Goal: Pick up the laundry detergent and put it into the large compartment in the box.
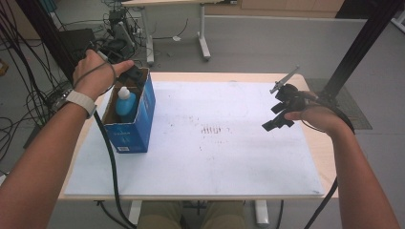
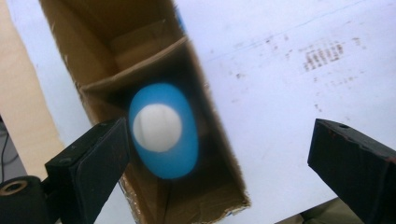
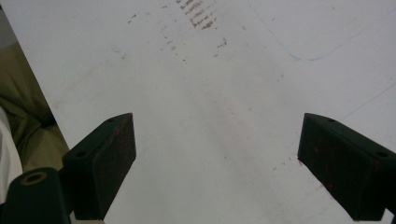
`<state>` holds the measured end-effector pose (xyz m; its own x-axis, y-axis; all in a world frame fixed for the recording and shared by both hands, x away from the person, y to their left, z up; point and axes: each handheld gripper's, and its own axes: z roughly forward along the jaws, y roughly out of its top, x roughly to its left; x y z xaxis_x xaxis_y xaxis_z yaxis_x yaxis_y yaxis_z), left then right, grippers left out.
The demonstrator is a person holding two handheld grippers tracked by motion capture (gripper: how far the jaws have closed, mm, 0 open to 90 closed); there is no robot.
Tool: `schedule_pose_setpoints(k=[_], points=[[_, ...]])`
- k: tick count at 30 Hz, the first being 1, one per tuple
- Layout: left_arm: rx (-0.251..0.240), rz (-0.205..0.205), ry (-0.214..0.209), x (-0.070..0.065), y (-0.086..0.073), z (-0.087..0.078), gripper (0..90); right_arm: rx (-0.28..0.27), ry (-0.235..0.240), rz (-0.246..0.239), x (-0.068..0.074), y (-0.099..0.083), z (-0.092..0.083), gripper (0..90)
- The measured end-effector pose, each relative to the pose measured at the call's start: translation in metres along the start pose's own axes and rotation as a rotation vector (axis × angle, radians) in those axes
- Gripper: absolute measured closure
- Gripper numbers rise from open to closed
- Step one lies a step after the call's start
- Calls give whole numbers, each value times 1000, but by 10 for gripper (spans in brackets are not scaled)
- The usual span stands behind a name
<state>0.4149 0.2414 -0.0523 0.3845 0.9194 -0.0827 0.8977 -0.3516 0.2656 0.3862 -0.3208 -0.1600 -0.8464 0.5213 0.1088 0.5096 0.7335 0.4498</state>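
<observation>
Bottle (image 2: 162, 133), blue with a white cap, stands upright inside the box (image 1: 143, 119) at the table's left. Your left gripper (image 1: 133, 75) hangs above it, jaws wide, gripping nothing; your right gripper (image 1: 278, 117), also wide and empty, hovers far right. Catch the cardboard rim and the box could tip.

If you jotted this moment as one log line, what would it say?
left tool: open, above box | blue bottle: upright inside box, free | right tool: open, empty, over white mat

Blue plastic bottle (image 2: 163, 135), smooth; cardboard box (image 2: 140, 51), matt, rough-edged; white table cover (image 1: 229, 157), matt, scuffed.
</observation>
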Motion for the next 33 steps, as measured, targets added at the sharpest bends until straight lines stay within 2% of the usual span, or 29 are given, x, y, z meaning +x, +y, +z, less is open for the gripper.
schedule_pose_setpoints(k=[3,4,7,15,18,21,25,29,31,33], points=[[-8,58,-33,-3,1,-8,56,5,-5,3,0,-1,-1,115],[0,93,-38,-6,2,-11,53,4,-5,6,1,-2,-2,115],[6,136,-26,-15,4,-17,51,-4,-6,7,1,-4,-2,113],[0,268,-48,-32,9,-26,50,-4,-6,16,3,-7,-2,113],[-4,335,-69,-36,11,-28,50,-4,-9,15,3,-8,-3,113],[6,436,-66,-45,14,-26,51,-8,-12,17,4,-9,-4,113],[2,517,-78,-51,16,-23,52,-8,-12,25,4,-11,-2,113],[11,593,-69,-64,19,-19,53,-7,-12,24,5,-11,-1,113],[23,657,-65,-72,21,-16,54,-4,-14,32,6,-10,-1,113],[23,710,-96,-74,24,-13,55,-6,-14,32,6,-11,-2,113]])
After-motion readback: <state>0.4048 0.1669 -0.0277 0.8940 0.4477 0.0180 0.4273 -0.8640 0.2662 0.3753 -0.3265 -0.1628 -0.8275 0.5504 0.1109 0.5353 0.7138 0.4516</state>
